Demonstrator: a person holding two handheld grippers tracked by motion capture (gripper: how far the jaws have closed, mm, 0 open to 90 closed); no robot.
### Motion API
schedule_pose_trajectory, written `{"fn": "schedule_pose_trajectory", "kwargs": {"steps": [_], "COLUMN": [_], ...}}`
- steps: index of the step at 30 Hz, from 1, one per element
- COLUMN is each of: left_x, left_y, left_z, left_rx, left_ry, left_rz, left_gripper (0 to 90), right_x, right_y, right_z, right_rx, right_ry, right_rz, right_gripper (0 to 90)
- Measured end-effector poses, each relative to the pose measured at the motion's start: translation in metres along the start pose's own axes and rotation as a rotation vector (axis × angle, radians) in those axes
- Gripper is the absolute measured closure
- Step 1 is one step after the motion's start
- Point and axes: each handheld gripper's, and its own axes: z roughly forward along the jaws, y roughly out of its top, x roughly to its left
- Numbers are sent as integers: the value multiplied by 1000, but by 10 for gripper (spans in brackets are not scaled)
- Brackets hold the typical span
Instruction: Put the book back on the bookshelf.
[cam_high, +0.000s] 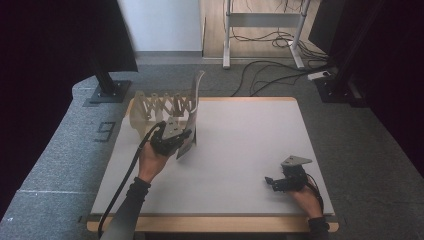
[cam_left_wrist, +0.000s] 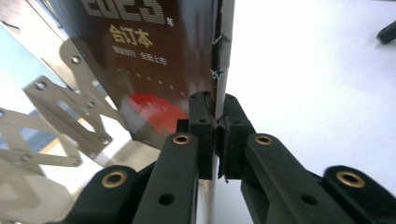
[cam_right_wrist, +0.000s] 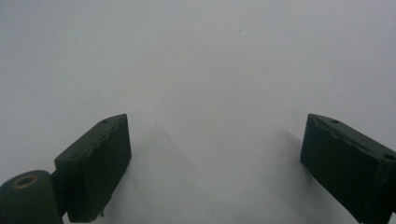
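The left gripper (cam_high: 181, 141) sat at the far left of the white table (cam_high: 240, 150), its jaws clenched on the edge of a thin dark-covered book (cam_high: 191, 131) that stood nearly upright, its upper end curling away toward the far side. In the left gripper view the two black jaws met tight on the book's (cam_left_wrist: 159, 56) torn, white-flecked edge. The glossy dark cover carried large pale digits, cut off by the frame, that seemed to read "2023" with the character 年 beside them; under that came the yellow title 合订本, then a line of smaller white characters too fine to read, and a red patch low down.

Just to the left of the book stood a pale wooden accordion-style folding rack (cam_high: 160, 107) with riveted crossing slats (cam_left_wrist: 56, 116).

The right gripper (cam_high: 272, 183) rested low at the near right of the table, well apart from the book. Its jaws stood wide apart and released over bare white tabletop (cam_right_wrist: 210, 70), holding nothing.
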Motion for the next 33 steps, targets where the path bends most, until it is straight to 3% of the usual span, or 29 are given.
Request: {"fn": "schedule_pose_trajectory", "kwargs": {"steps": [2,4,7,9,14,20,28,33], "left_x": [0,0,-8,-12,-13,-9,-3,3], "left_y": [0,-1,-2,-1,-1,-3,-4,-15], "left_z": [-1,-1,-1,1,8,12,-5,-22], "left_rx": [10,4,13,14,8,11,-43,-66], "left_ry": [10,8,41,13,-42,-74,-155,-194], "left_rz": [14,1,54,51,-7,-68,-154,-207], "left_gripper": [866,864,841,764,595,412,201,142], "right_x": [0,0,0,0,0,0,0,0], "right_y": [0,0,0,0,0,0,0,0], "right_z": [0,0,0,0,0,0,0,0], "right_rx": [1,0,3,3,2,-1,2,5], "right_ry": [1,0,-1,0,0,0,-2,-2], "right_rz": [2,0,-1,0,0,-3,-1,-6], "right_gripper": [83,83,83,83,83,87,86,84]}}
